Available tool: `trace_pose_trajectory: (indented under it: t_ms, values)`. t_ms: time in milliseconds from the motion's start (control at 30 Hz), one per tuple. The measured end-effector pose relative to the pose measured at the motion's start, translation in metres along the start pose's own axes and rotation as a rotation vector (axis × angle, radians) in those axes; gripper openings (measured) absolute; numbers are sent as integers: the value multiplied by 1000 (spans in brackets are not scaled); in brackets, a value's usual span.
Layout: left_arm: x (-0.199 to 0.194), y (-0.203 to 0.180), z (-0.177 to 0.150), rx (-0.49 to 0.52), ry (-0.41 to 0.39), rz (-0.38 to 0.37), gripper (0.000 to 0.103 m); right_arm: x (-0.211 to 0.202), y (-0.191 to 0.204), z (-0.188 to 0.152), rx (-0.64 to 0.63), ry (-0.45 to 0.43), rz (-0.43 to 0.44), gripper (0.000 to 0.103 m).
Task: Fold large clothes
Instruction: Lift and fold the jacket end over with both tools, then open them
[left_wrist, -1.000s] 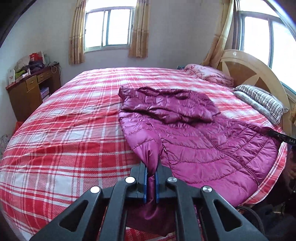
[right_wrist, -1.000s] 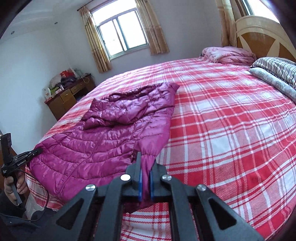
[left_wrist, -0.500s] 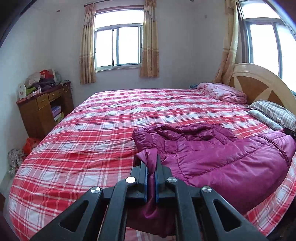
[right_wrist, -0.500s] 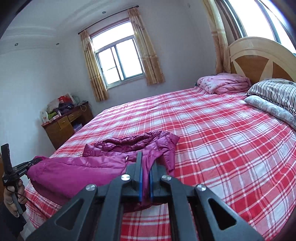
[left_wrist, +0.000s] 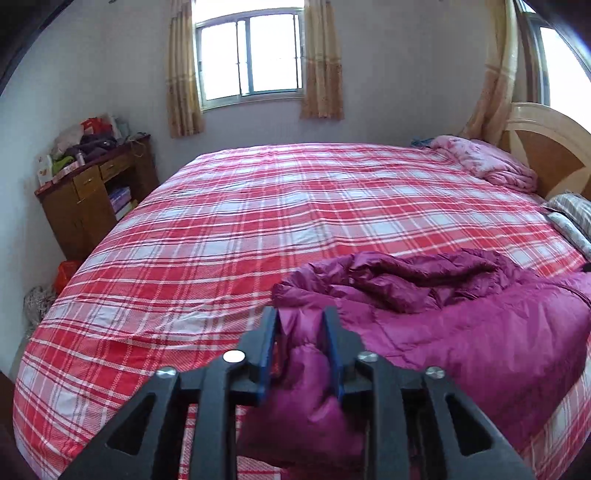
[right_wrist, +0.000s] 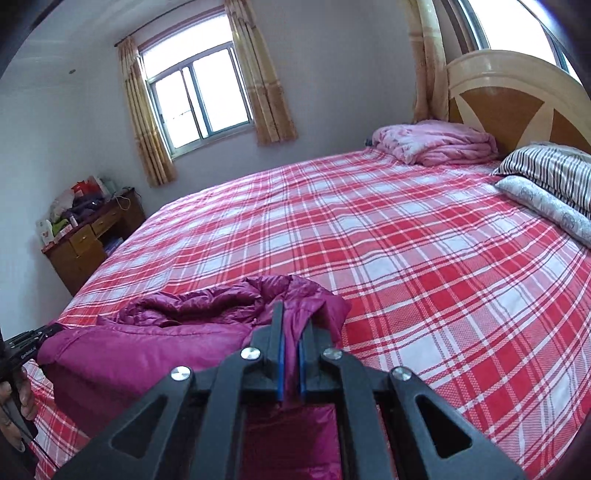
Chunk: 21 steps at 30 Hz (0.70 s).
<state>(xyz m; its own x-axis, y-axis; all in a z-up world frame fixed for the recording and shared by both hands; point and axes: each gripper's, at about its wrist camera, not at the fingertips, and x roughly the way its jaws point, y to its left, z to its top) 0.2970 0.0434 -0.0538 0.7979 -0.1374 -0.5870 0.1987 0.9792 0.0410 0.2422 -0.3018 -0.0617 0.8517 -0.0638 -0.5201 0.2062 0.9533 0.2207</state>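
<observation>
While the left tongs (left_wrist: 301, 345) are opening around a bunched fold of the magenta puffer jacket (left_wrist: 461, 314), the right tongs (right_wrist: 291, 350) stay clamped on another fold. Spread flat a second ago, the jacket now lies doubled at the near edge of the plaid bed (left_wrist: 295, 206). That fold appears finished, though its underside is hidden.

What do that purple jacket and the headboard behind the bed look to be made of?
The jacket looks like thin synthetic shell, perhaps nylon, over soft padding: it has a slight sheen, stitched quilt lines and puffy folds. The headboard looks like wood with a glossy finish: brown panels set between cream bands that catch the light; solid wood or veneer, I cannot tell.
</observation>
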Motion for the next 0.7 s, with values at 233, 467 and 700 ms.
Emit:
trace_pose_trajectory:
  t_ms: [233,467,700]
  values:
    - [-14,6,10,-19,-185,150,81,49,0,6,-45,75,-46,7]
    - [-14,-69,-19,199,-277,136,85,84,7,21,-22,83,-67,14]
    - [43,-96,-19,218,-194,233,85,59,8,29,82,-40,-100,85]
